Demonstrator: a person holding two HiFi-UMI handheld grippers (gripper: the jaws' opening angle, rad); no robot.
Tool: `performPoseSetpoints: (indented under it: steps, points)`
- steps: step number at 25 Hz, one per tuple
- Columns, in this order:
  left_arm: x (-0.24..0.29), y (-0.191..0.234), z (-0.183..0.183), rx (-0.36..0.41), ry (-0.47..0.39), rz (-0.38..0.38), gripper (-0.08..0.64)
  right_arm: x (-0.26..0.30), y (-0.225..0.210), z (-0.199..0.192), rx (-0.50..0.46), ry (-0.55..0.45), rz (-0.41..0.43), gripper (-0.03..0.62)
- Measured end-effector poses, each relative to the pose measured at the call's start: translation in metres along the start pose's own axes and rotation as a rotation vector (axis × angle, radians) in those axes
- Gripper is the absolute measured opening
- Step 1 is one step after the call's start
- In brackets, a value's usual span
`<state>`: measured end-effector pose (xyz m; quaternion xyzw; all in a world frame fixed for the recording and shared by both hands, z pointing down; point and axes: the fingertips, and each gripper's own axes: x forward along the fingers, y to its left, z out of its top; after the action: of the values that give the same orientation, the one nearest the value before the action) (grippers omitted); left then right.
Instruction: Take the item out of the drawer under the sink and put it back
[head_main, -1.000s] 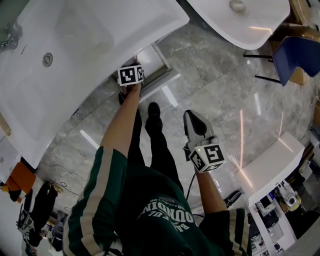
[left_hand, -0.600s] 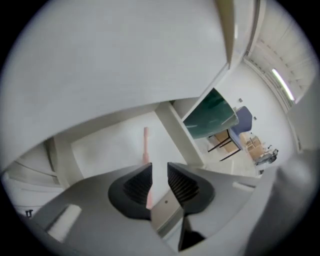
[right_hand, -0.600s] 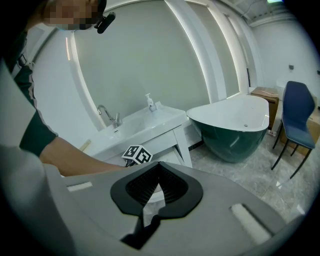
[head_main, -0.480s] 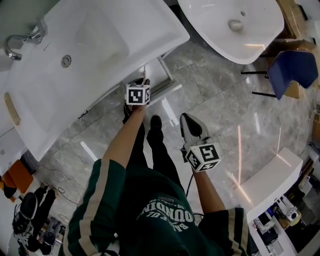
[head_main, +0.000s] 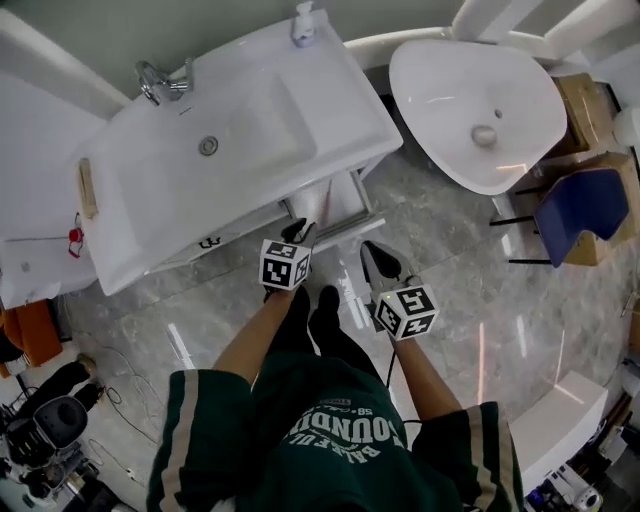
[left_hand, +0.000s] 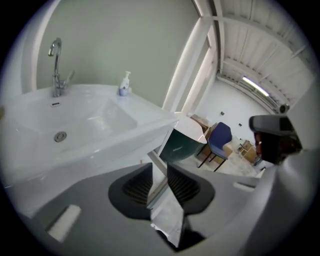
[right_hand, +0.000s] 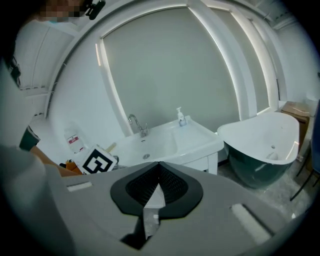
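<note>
The white sink (head_main: 240, 150) sits on its vanity at the top left of the head view. Under its right end the white drawer (head_main: 345, 205) sticks out a little; I see no item in it. My left gripper (head_main: 298, 232) hovers just in front of the drawer, a short way off it. Its jaws (left_hand: 160, 167) stand a narrow gap apart with nothing between them; the vanity's edge shows through the gap. My right gripper (head_main: 368, 250) hangs beside it to the right, over the marble floor. Its jaws (right_hand: 159, 165) meet at the tips and hold nothing.
A white tub (head_main: 480, 110), dark green outside (left_hand: 182, 145), stands right of the vanity. A blue chair (head_main: 580, 205) and cardboard boxes (head_main: 580, 105) are further right. A tap (head_main: 160, 80) and soap bottle (head_main: 303, 25) stand on the sink. Gear clutters the floor at the lower left (head_main: 50, 430).
The left gripper has drawn back from the drawer's edge toward the person. The right gripper has come up beside it. The whole sink has come into view as the head rose.
</note>
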<state>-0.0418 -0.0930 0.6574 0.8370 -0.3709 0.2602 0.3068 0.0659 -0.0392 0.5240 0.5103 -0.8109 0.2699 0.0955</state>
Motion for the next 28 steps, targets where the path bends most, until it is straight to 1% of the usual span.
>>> performPoseSetpoints:
  steps: [3, 6, 11, 13, 15, 18, 23, 25, 28]
  points:
    - [-0.050, 0.003, 0.011, -0.006, -0.081, 0.034, 0.095, 0.008, 0.029, 0.021, -0.046, -0.014, 0.057, 0.002]
    - [-0.099, 0.013, 0.027, -0.011, -0.161, 0.092, 0.095, 0.012, 0.062, 0.043, -0.085, -0.038, 0.118, 0.002]
    - [-0.172, 0.035, 0.064, 0.045, -0.284, 0.213, 0.089, 0.026, 0.112, 0.083, -0.179, -0.088, 0.225, 0.002]
    - [-0.202, 0.043, 0.077, 0.061, -0.339, 0.255, 0.062, 0.032, 0.130, 0.100, -0.206, -0.115, 0.258, 0.002]
    - [-0.230, 0.049, 0.090, 0.074, -0.392, 0.284, 0.049, 0.036, 0.145, 0.117, -0.232, -0.142, 0.286, 0.002]
    - [-0.269, 0.055, 0.106, 0.088, -0.459, 0.319, 0.049, 0.038, 0.167, 0.139, -0.278, -0.176, 0.324, 0.002]
    - [-0.310, 0.057, 0.114, 0.125, -0.520, 0.370, 0.049, 0.034, 0.187, 0.158, -0.335, -0.229, 0.351, 0.002]
    - [-0.317, 0.059, 0.111, 0.138, -0.523, 0.381, 0.049, 0.032, 0.190, 0.158, -0.346, -0.241, 0.349, 0.002]
    - [-0.324, 0.062, 0.105, 0.133, -0.525, 0.392, 0.049, 0.029, 0.189, 0.152, -0.350, -0.236, 0.349, 0.002]
